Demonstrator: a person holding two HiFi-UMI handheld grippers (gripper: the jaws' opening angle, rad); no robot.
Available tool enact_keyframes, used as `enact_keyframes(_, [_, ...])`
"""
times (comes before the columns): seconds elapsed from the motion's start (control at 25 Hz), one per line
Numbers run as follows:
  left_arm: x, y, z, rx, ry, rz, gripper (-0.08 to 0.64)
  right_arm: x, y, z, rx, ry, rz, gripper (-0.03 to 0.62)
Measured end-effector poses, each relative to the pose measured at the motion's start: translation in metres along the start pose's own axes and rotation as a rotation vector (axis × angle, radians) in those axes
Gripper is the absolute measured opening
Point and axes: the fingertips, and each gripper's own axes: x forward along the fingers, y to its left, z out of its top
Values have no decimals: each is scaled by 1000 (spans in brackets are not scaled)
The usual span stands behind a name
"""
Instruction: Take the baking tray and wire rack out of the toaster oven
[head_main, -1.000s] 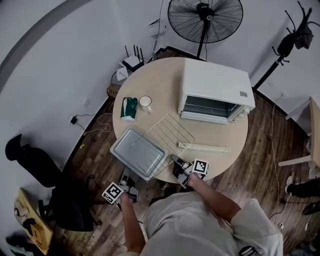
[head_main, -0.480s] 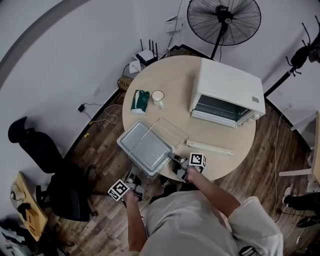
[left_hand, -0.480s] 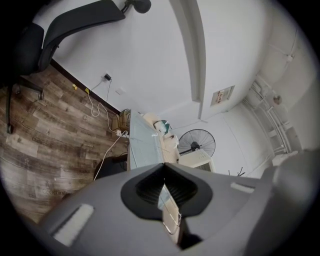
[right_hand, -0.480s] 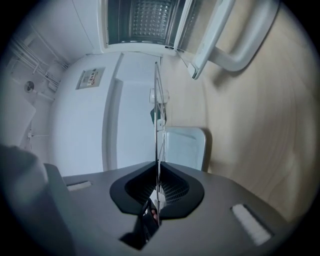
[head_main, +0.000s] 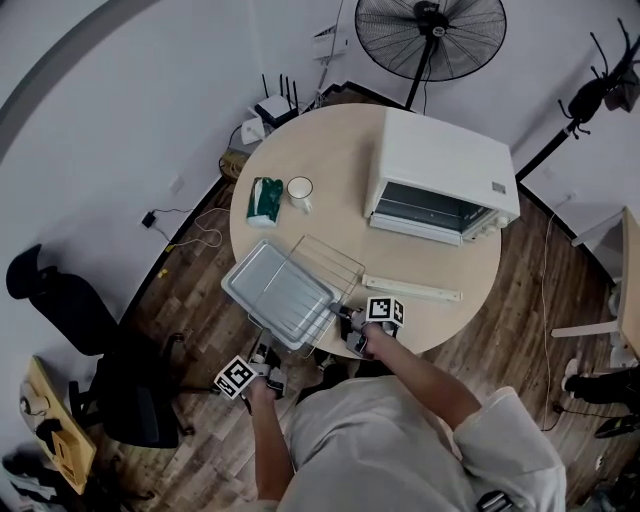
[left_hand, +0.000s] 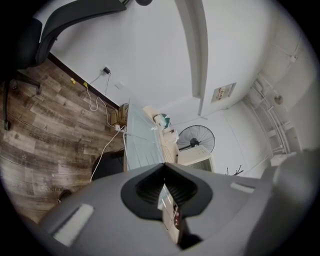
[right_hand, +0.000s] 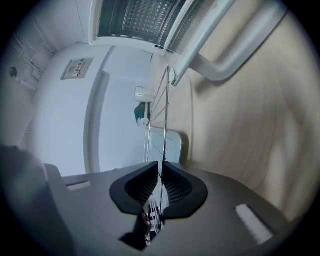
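Pale round table (head_main: 330, 150) on a plank floor (head_main: 535, 290), a standing fan (head_main: 430, 38) by the white wall beyond it. My left tool (head_main: 263, 353) is clamped on the near rim of the baking tray (head_main: 283, 293), the thin metal edge pinched between its closed jaws. The tray stretches away ahead of that tool, and its near end juts past the table's edge. My right tool (head_main: 346, 317) is closed on a wire at the near corner of the wire rack (head_main: 332, 258), which runs forward from it; the tray covers the rack's left part. Both pieces are outside the white toaster oven (head_main: 440, 165), which stands ahead and to the right of my right tool. The oven's door is let down toward me, and its pale handle bar (head_main: 412, 290) lies just to the right of that tool. Past the tray, ahead of my left tool, sit a green tissue pack (head_main: 264, 199) and a white mug (head_main: 298, 190), side by side and apart from the tray. Left of my left tool, on the floor, is a black office chair (head_main: 60, 310).
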Motion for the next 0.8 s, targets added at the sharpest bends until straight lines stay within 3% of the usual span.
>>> enact_keyframes(0.4, [1,0,-5,-12,4,-2,55,-4,-25,0,7,-4,-176,64])
enact_keyframes(0.8, [2,0,3,4,10,13,55,1,-28,0,6,-16,-198,64])
